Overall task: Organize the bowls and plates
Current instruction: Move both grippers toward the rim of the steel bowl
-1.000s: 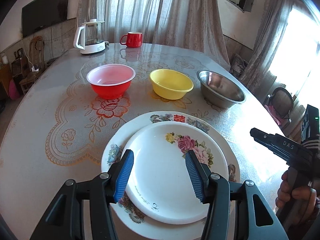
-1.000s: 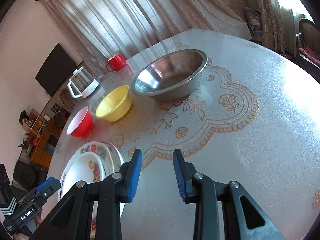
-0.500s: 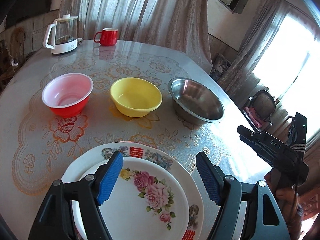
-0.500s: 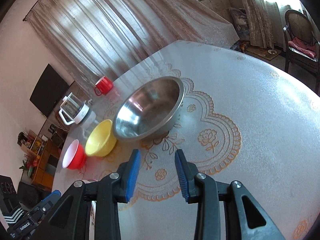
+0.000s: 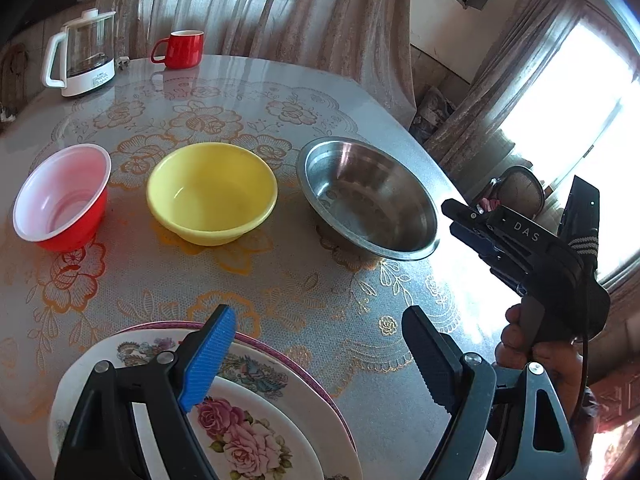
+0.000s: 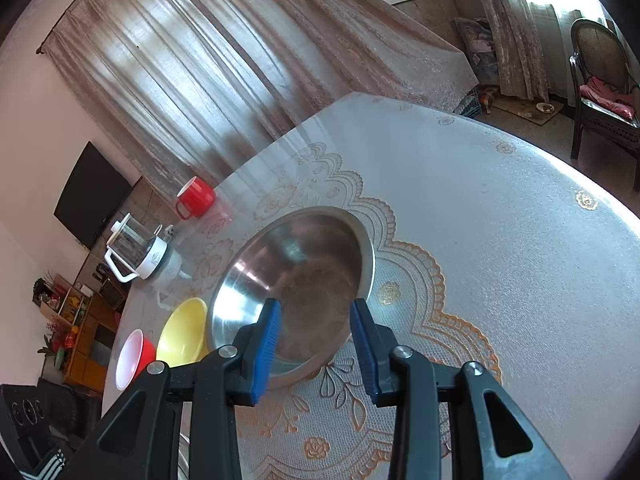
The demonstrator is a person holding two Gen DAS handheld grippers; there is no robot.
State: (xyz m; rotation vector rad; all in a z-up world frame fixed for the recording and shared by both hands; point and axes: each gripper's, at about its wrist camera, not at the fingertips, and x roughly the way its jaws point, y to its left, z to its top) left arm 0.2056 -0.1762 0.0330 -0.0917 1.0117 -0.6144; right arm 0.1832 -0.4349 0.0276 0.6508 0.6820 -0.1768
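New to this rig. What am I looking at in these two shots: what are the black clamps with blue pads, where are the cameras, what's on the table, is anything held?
There is no robot arm here: a person carries a hand-held two-finger gripper in each hand. Each gripper has a fisheye camera that looks forward along its own fingers, so each picture shows one pair from behind.

The left wrist view shows the left gripper, whose jaws have just been opening and stand wide with nothing between them. It hangs over two stacked flowered plates. At the right edge of that view is the right gripper with the person's hand on its handle.

The right wrist view looks over the steel bowl. Its jaws are apart and hold nothing.

On the round table stand a red bowl, a yellow bowl, the steel bowl, a red mug and a kettle.
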